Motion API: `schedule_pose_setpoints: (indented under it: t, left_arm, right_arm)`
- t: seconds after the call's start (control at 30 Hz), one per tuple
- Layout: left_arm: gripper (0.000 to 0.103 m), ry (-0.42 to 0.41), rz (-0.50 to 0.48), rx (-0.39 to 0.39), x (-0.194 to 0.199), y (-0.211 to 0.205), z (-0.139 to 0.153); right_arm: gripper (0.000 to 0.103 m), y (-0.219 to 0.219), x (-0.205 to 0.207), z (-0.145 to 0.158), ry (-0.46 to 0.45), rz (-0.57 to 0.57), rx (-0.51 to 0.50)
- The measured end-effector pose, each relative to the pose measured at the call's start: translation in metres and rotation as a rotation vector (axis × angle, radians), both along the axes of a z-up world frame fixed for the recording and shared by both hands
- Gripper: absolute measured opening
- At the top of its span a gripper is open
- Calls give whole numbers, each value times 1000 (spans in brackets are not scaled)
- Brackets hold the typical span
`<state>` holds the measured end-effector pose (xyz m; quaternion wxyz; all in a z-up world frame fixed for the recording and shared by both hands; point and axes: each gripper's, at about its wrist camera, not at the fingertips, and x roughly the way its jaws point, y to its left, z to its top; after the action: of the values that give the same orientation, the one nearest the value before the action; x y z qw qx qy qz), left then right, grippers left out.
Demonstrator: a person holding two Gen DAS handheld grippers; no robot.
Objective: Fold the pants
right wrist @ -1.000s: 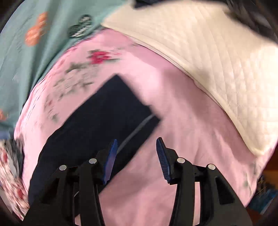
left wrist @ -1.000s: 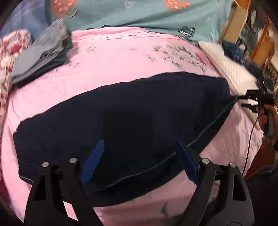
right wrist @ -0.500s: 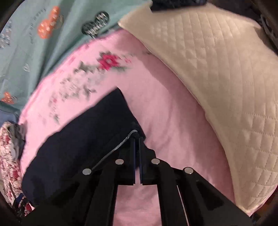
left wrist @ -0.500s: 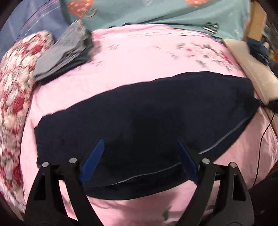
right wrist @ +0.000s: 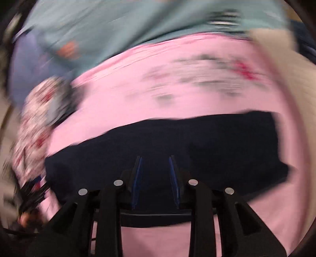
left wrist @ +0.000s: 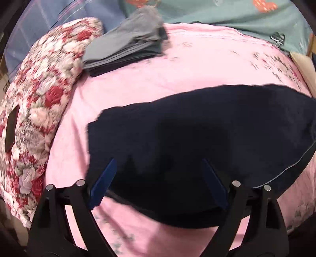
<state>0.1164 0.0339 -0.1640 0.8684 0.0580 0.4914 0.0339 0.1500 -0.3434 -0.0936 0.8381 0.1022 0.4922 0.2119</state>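
Dark navy pants [left wrist: 197, 130] lie flat across the pink bed sheet [left wrist: 177, 75]. My left gripper [left wrist: 158, 179] is wide open and empty, hovering over the near edge of the pants towards their left end. The right wrist view is motion-blurred. There the pants [right wrist: 177, 142] stretch across the sheet, and my right gripper [right wrist: 155, 174] is partly open above them, with a gap between its blue pads and nothing held.
A stack of folded grey clothes [left wrist: 130, 41] sits at the far left of the sheet. A red floral pillow [left wrist: 39, 94] lies along the left edge. A teal blanket [left wrist: 227, 13] lies behind. A cream quilted pillow [right wrist: 286, 83] lies on the right.
Both grippers swung left along the pants. My right gripper, shut on the leg end half a second ago, has let go and now stands partly open over the pants.
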Motion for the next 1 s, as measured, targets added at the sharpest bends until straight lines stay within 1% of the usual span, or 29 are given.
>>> schedule_pose_setpoints:
  t: [0.03, 0.07, 0.1, 0.17, 0.23, 0.27, 0.3, 0.37, 0.47, 0.53, 0.6, 0.63, 0.67, 0.7, 0.73, 0.77, 0.8, 0.87, 0.93, 1.0]
  left_arm:
    - [89, -10, 10, -8, -4, 8, 4]
    - [89, -13, 24, -10, -9, 18, 7]
    - [89, -11, 44, -5, -15, 31, 9]
    - [89, -8, 78, -3, -23, 48, 10]
    - [89, -8, 112, -23, -34, 63, 10]
    - [89, -10, 123, -28, -39, 68, 10]
    - [89, -14, 129, -34, -44, 71, 10]
    - [89, -19, 124, -52, -52, 72, 8]
    - [89, -27, 103, -64, -59, 68, 6]
    - [89, -33, 88, -74, -60, 65, 4]
    - [89, -36, 55, -89, -60, 58, 3]
    - [89, -37, 29, -76, -60, 52, 2]
    - [89, -39, 6, -58, -60, 47, 1]
    - [89, -42, -11, -43, -61, 43, 1]
    - [89, -44, -22, -35, -61, 41, 1]
    - [89, -44, -30, -29, -61, 40, 0]
    - [89, -43, -32, -26, -60, 40, 0]
    - [89, -49, -29, -27, -61, 44, 4]
    - [89, -57, -22, -32, -63, 49, 8]
    - [89, -63, -18, -42, -63, 53, 12]
  right_arm:
    - [28, 29, -1, 0, -23, 106, -4]
    - [28, 70, -12, -1, -60, 263, -18]
    - [28, 100, -20, -5, -73, 381, -33]
    - [28, 144, -35, -17, -69, 558, -47]
    - [28, 174, -48, -28, -91, 684, -111]
    - [28, 187, -53, -35, -110, 734, -161]
    - [28, 196, -57, -40, -135, 758, -209]
    - [28, 206, -58, -48, -153, 783, -253]
    - [28, 216, -56, -60, -105, 830, -273]
    - [28, 216, -55, -61, -117, 841, -289]
    - [29, 220, -54, -63, -130, 841, -346]
    - [30, 227, -59, -68, -124, 854, -371]
    - [33, 231, -58, -69, -128, 873, -395]
    - [36, 233, -61, -69, -141, 885, -407]
    - [36, 235, -65, -68, -167, 893, -421]
    - [31, 236, -66, -68, -182, 885, -434]
    - [12, 237, -65, -70, -185, 876, -452]
    - [7, 235, -67, -63, -202, 860, -454]
    - [7, 233, -75, -49, -243, 855, -450]
    - [7, 228, -86, -33, -260, 856, -417]
